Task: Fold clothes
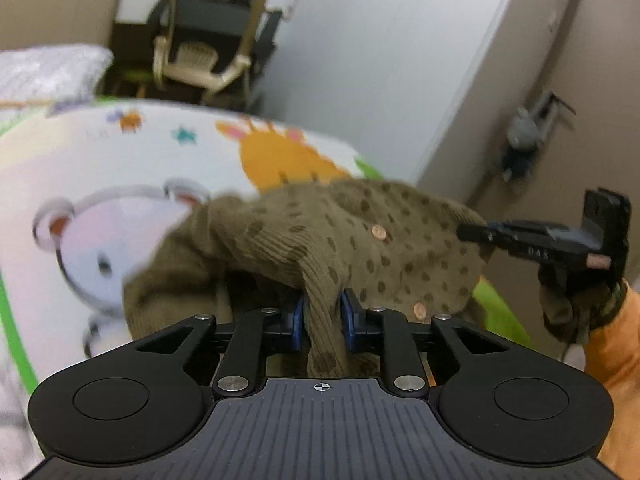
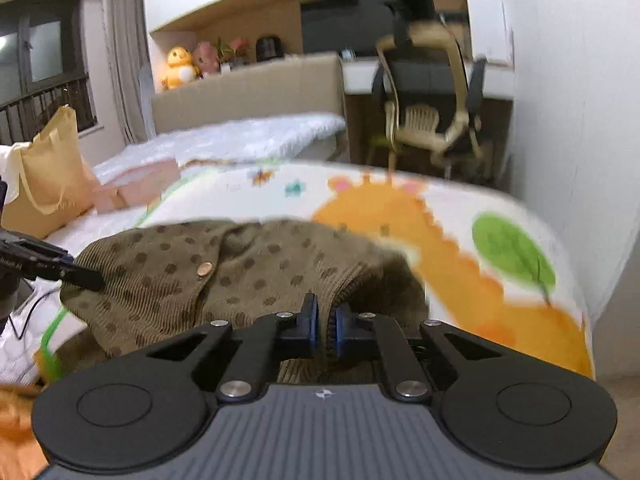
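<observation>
Olive ribbed knit fills both grips: the left gripper (image 1: 322, 322) is clamped on a thick fold of the spotted cardigan (image 1: 340, 232), and the right gripper (image 2: 326, 326) is pinched tight on another edge. The garment hangs lifted over the cartoon-print mat (image 1: 140, 160) on the bed. This looks like the carry-over stage of a fold; next, both edges should travel together and be laid down evenly.

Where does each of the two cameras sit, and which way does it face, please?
Left wrist: on the left gripper, facing the cardigan, chair and wall; right gripper and a gloved hand show.
Right wrist: on the right gripper, facing cardigan, bed, desk; left gripper shows.
Shared: cardigan, cartoon blanket, chair.
</observation>
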Available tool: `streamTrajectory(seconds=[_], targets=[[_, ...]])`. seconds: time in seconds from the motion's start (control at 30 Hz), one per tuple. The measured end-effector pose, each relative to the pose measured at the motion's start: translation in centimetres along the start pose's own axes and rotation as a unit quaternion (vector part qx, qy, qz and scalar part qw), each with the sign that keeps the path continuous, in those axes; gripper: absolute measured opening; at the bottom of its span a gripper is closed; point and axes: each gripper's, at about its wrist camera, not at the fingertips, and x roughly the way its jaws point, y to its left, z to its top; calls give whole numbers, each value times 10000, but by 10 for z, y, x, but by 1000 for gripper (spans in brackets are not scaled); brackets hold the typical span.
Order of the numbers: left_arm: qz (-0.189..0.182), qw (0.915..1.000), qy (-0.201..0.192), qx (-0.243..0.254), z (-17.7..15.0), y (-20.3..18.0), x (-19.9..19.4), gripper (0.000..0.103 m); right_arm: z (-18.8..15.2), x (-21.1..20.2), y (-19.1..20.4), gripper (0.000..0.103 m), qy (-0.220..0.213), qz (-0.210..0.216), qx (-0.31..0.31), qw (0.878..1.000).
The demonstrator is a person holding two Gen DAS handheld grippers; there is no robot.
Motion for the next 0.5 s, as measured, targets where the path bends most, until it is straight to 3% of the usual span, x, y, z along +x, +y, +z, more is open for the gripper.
streamTrajectory(seconds=[0.13,0.17,0.2,0.23,0.27,0.4,0.5], targets=[[-33,9983,504,-289,-29,12,12,43,-36,11,-12,12,634,-154,263,9975],[-78,9979,511,-400,-28,18,12,47,-35,10,-16,25,619,-154,324,9974],[-158,9975,409,-547,-22,24,10,59,-34,7,-20,35,591,-150,383,9974],[-237,9968,306,-693,-17,31,7,73,-32,5,-24,59,562,-146,443,9973],[-316,9958,203,-839,-11,38,4,78,-24,1,-28,70,392,-96,482,9980],[-650,9862,-179,-1513,17,71,7,92,14,2,-49,78,-49,278,907,9955],[-810,9737,-155,-2124,30,97,33,93,32,38,-73,78,210,685,1650,9837]])
